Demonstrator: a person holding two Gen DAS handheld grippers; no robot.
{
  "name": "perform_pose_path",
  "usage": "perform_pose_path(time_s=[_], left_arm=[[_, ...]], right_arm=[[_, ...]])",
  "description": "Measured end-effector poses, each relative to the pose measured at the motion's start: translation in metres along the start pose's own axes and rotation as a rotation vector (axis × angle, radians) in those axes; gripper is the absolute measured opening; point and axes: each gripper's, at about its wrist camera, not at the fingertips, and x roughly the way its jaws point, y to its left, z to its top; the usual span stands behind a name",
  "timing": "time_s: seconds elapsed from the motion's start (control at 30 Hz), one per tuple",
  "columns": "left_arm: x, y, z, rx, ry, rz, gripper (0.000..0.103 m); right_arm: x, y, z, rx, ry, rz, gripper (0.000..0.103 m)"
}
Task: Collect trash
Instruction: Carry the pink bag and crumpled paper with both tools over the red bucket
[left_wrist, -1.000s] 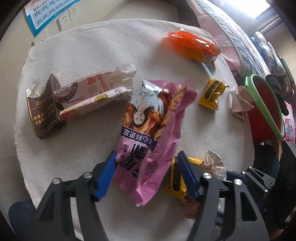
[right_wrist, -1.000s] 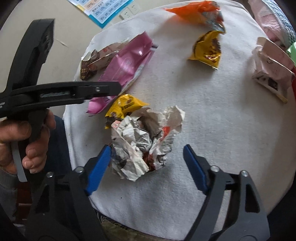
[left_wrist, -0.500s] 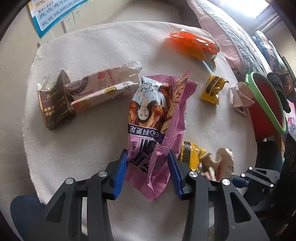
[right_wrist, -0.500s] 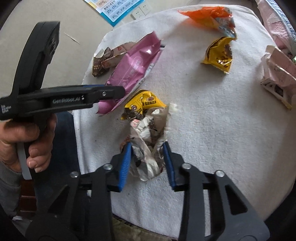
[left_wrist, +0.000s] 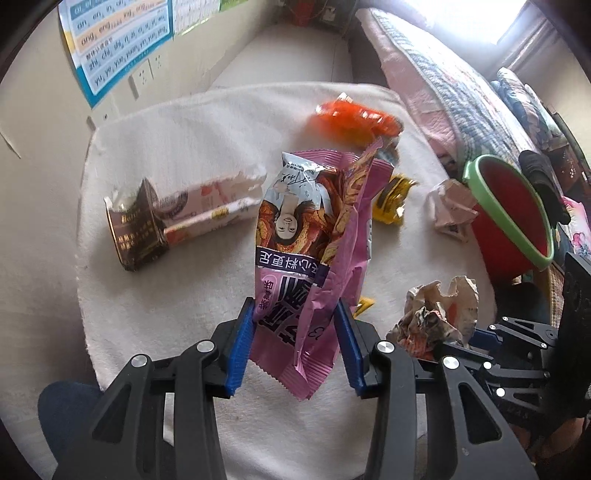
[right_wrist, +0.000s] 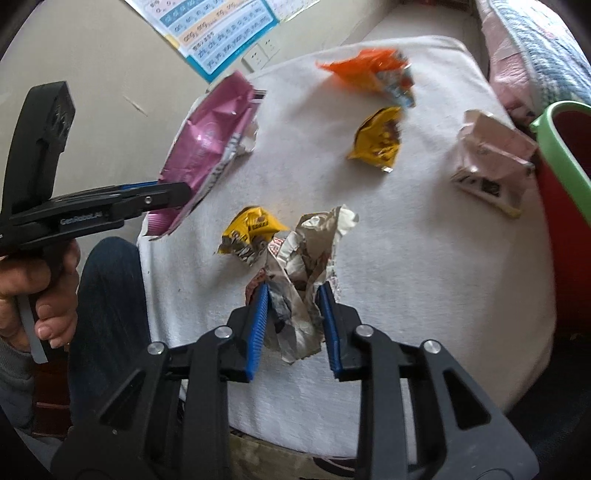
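My left gripper (left_wrist: 295, 332) is shut on a pink snack bag (left_wrist: 314, 236) and holds it lifted off the white-covered table (left_wrist: 177, 155); the bag also shows in the right wrist view (right_wrist: 207, 147). My right gripper (right_wrist: 293, 314) is shut on a crumpled silvery wrapper (right_wrist: 303, 273), raised a little above the cloth; it also shows in the left wrist view (left_wrist: 439, 314). A red bucket with a green rim (left_wrist: 513, 214) stands at the table's right edge (right_wrist: 565, 155).
On the table lie an orange wrapper (left_wrist: 354, 118), a yellow wrapper (right_wrist: 380, 136), a second yellow wrapper (right_wrist: 255, 229), a crumpled pale carton (right_wrist: 491, 162) and a torn brown-and-pink box (left_wrist: 177, 218). A bed (left_wrist: 454, 74) is behind the bucket.
Both grippers closed on their items, the left on the pink bag and the right on the crumpled wrapper, and both have lifted them off the cloth.
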Motion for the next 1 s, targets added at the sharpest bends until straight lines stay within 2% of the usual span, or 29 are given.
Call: perform_pose_path(time_s=[0.53,1.0], left_arm=[[-0.033,-0.055,0.031,0.075,-0.081,-0.028,0.04],[-0.031,-0.139,0.052,0.186,-0.084,-0.098,0.04]], right_arm=[[-0.086,-0.053,0.021,0.064,-0.201,-0.074,0.028],[-0.15,-0.123,0.02,0.179,-0.326,-0.151,0.028]])
